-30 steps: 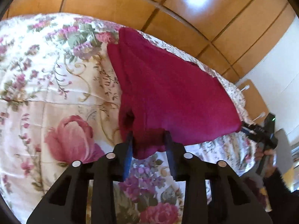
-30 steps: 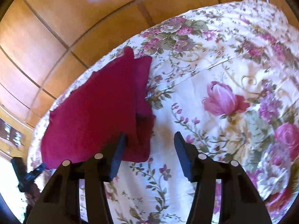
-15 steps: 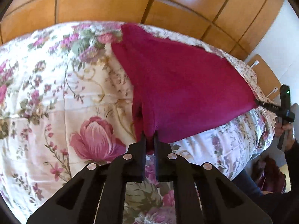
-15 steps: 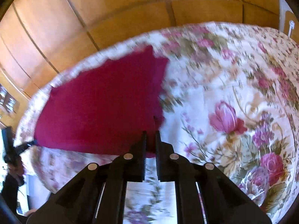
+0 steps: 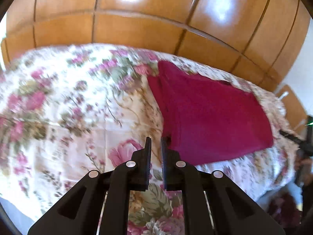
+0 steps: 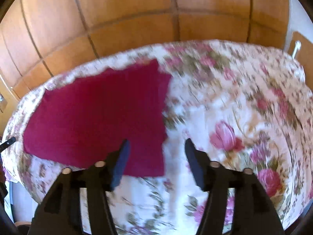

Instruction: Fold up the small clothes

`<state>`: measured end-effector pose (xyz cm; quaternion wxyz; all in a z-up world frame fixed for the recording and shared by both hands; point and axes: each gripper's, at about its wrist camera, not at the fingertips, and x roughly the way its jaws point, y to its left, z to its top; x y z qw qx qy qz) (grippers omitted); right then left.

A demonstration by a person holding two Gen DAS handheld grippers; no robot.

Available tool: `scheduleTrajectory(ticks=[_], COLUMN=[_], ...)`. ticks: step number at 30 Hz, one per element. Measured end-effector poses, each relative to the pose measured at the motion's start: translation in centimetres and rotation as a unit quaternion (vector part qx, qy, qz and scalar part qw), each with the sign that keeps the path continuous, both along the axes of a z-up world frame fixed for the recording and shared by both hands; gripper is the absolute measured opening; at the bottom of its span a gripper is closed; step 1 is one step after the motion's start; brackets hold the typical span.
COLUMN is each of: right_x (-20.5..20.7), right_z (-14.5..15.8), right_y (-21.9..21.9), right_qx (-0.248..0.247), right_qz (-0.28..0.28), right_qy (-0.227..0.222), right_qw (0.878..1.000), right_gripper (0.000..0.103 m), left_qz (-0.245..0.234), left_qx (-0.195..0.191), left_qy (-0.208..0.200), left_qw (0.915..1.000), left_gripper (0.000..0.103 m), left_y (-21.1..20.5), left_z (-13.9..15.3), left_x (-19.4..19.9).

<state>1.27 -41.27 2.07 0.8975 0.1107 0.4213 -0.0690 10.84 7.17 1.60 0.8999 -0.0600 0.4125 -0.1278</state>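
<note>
Wood-panelled wall [image 5: 137, 27] fills the top of both views, glossy, w/ light glare on it. Below it the bed, covered by a floral quilt [image 5: 58, 117]: cream ground, pink roses, green leaves. Much of the print is motion-blurred.

The magenta garment [image 5: 211, 117] lies flat on the quilt, folded into a rough four-sided slab, near the bed's far edge by the panelling. In the left wrist view it sits right of centre; its long axis runs from the far corner by the wall down toward the lower right, where the wide end reaches close to the bed's side edge. In the right wrist view the same garment [image 6: 97, 117] is left of centre, long axis running left-right, narrower far corner pointing toward the wall. A doubled layer shows along one side edge. No label, brand or writing readable on it or anywhere else; too blurred to say more.

Left tool [image 5: 156, 143]: jaws have just been parting slightly and stand only a narrow slit apart, nothing between them; tips are just beside the garment's near corner, not pinching it.

Right tool [image 6: 156, 146]: jaws have just been opening and stand wide; the garment's near corner is seen in the gap, pads not pressing on it. The same tool [image 5: 305, 143] shows at the right edge of the left wrist view, a hand [image 5: 302, 168] below it, blurred.
</note>
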Motion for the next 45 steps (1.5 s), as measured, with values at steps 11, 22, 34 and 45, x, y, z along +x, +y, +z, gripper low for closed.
scheduleTrajectory(ticks=[11, 22, 34, 45], right_x=[7.7, 8.8, 8.6, 8.5], right_z=[-0.9, -7.1, -7.3, -7.3], right_y=[7.3, 6.9, 7.1, 7.3], right_qx=[-0.006, -0.029, -0.032, -0.034], right_qz=[0.046, 0.011, 0.010, 0.011], right_qy=[-0.025, -0.027, -0.049, -0.056], right_qw=[0.999, 0.999, 0.998, 0.998], right_gripper=[0.084, 0.096, 0.098, 0.098], left_qz=[0.015, 0.015, 0.026, 0.091], left_qx=[0.070, 0.089, 0.088, -0.072], left_qy=[-0.059, -0.050, -0.033, 0.019], left_qw=[0.9957, 0.9947, 0.9952, 0.9931], left_gripper=[0.052, 0.057, 0.060, 0.060], left_y=[-5.7, -7.1, -6.8, 0.1], left_z=[1.8, 0.9, 0.2, 0.0], left_x=[-0.1, 0.4, 1.1, 5.4])
